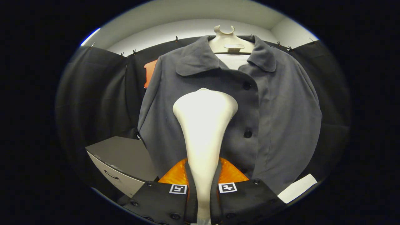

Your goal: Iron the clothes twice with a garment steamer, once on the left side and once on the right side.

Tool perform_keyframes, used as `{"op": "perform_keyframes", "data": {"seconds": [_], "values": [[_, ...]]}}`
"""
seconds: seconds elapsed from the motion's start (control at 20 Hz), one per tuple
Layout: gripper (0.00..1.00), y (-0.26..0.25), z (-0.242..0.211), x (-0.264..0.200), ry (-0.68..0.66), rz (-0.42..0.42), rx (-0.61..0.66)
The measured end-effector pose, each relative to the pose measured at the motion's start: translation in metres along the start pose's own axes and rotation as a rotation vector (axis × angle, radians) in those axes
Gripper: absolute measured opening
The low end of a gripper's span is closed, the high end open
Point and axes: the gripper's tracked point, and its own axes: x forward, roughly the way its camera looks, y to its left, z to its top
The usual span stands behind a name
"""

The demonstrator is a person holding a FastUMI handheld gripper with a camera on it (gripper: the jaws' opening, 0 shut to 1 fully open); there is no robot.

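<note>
At the centre of the frame: garment steamer, pale, with a narrow handle that widens into a broad rounded head at the top. The handle runs up from between the two fingers of the gripper; both fingers press against its sides, so the jaws are clamped on it. The steamer head stands before the chest of the jacket, left of the button line; whether it touches the cloth cannot be told.

Behind the steamer: jacket, grey, collared, buttoned, with dark buttons down the front. It hangs on a pale hanger at the upper centre, its hook at the top.

Lower left of the frame: cabinet, dark top, light drawer front with a small handle.

Lower right, beside the gripper: a white sheet or card, partly seen.

Upper background: white wall.
</note>
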Motion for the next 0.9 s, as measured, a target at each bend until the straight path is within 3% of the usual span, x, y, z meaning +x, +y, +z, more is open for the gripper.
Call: {"op": "perform_keyframes", "data": {"seconds": [0.45,0.9], "values": [[0.23,-0.007,-0.067,-0.007,0.080,-0.019,0.019],[0.23,-0.009,-0.162,-0.020,0.171,-0.009,0.015]]}}
